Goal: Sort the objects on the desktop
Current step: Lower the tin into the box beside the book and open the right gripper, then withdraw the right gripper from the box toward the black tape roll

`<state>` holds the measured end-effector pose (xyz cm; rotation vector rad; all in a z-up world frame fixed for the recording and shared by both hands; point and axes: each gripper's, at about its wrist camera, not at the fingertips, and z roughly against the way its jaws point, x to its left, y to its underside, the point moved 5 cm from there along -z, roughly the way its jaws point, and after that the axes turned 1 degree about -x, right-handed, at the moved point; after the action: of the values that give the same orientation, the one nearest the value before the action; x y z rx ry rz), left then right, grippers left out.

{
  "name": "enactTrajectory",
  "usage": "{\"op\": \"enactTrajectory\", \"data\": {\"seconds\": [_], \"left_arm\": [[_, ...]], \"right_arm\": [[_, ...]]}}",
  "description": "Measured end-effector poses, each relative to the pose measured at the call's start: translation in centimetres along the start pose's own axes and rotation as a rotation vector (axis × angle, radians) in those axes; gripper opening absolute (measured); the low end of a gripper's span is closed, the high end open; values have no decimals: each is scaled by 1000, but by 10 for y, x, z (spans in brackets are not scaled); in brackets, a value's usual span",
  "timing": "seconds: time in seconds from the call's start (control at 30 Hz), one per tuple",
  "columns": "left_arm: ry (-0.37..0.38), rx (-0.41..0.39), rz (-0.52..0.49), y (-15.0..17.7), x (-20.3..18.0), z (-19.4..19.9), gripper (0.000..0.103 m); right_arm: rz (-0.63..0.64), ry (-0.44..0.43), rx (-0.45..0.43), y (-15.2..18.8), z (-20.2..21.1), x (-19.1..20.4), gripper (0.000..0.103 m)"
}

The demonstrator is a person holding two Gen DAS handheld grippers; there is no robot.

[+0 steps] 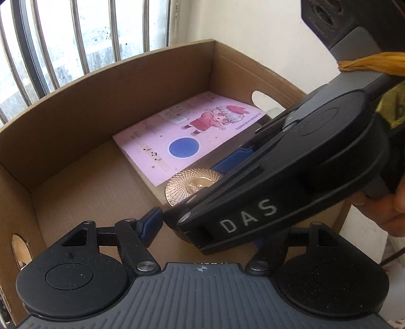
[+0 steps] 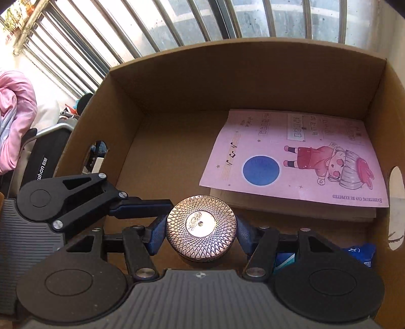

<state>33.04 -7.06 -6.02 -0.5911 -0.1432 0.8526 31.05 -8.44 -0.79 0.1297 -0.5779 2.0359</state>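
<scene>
My right gripper (image 2: 201,231) is shut on a round gold tin (image 2: 201,224) with a patterned lid, held inside a cardboard box (image 2: 227,73) near its front. The tin also shows in the left wrist view (image 1: 188,187), partly hidden by the right gripper's body (image 1: 278,182). A pink notebook (image 2: 293,157) with a cartoon girl and a blue circle lies on the box floor at the back right; it shows in the left wrist view too (image 1: 187,136). My left gripper (image 1: 205,227) hovers over the box's front, open and empty; its right finger is hidden behind the right gripper.
A blue packet (image 2: 359,255) lies in the box's front right corner. The box has oval handle holes (image 2: 396,207) in its side walls. A barred window (image 2: 177,22) is behind the box. Pink cloth (image 2: 15,114) and a black chair sit to the left.
</scene>
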Motion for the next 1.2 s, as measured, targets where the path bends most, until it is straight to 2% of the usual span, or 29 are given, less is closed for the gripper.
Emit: {"op": "enactTrajectory", "data": {"seconds": [0.1,0.23,0.5,0.77,0.9,1.03,1.2], "left_arm": [[-1,10,-12,8,-3,-1,72],[9,18,-3,-2,2,-2,74],[7,14,-14,-2,-1,0,74],[-5,3,-25,2,-7,2,74],[-30,-9,-31,1,-5,5,74],[-28,-50,-24,-1,-7,20,78],[-57,-109,-28,2,-16,53,81]], "right_arm": [[31,49,19,3,-10,1,61],[45,78,16,3,-14,2,61],[67,127,18,12,-15,8,62],[91,164,-23,16,-10,16,62],[72,155,-123,18,16,17,62],[21,138,-269,22,62,20,63],[-37,94,-405,51,116,26,64]]}}
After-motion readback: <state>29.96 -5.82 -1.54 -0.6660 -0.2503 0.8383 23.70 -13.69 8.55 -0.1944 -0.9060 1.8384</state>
